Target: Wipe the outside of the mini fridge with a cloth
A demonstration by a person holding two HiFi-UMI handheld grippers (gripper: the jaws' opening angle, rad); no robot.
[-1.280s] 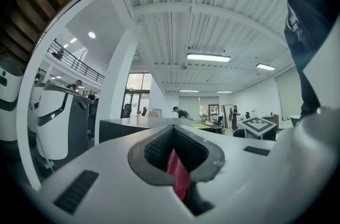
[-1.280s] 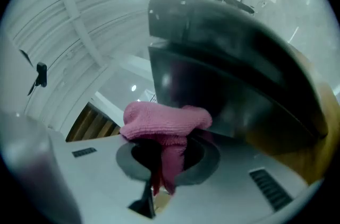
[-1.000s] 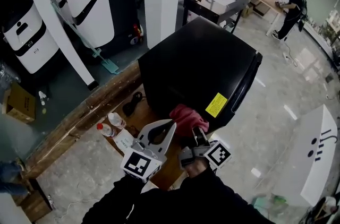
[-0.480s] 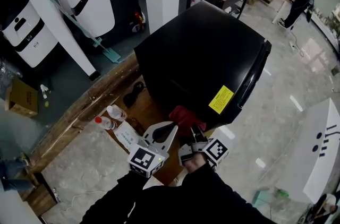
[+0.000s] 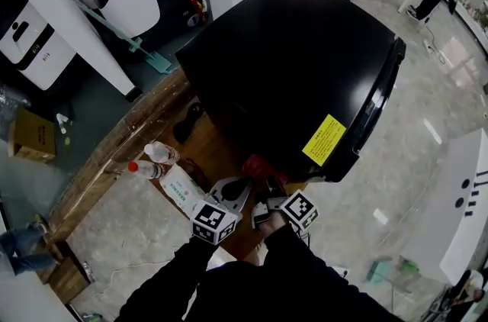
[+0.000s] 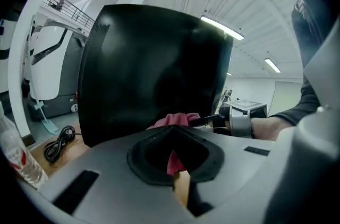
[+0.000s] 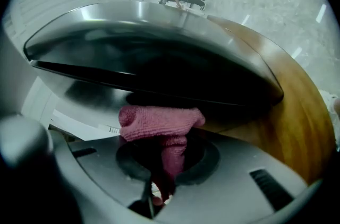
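In the head view, the black mini fridge (image 5: pixel 290 61) stands on a wooden table (image 5: pixel 145 131). The pink cloth (image 5: pixel 258 165) is against the fridge's low near corner, below a yellow label (image 5: pixel 323 139). The right gripper (image 5: pixel 268 197) carries it. The left gripper (image 5: pixel 236 189) is just beside, with two bottles (image 5: pixel 152 159) and a white pack (image 5: pixel 181 192) near on its left.

In the left gripper view, the jaws are pressed together tip to tip. Some pink shows through the hollow behind the tips, but it seems to lie beyond them, not pinched. A black cable (image 6: pixel 58 140) lies on the table by the fridge's left foot.

In the right gripper view, the jaws are clenched on a narrow tail of the cloth. The thick bunch stands out ahead and touches the dark lower edge of the fridge.

I think the main danger is that the cloth slips out, because only this thin tail is held; a hard drag along the edge could pull it free. If the bunch folds aside, the bare jaw may scrape the black surface. A wide sweep to the left could knock over the bottles or catch the cable.

The table's edge runs close under both grippers, so little room is below. Above, the fridge's side and top are free, and open floor lies on the right.
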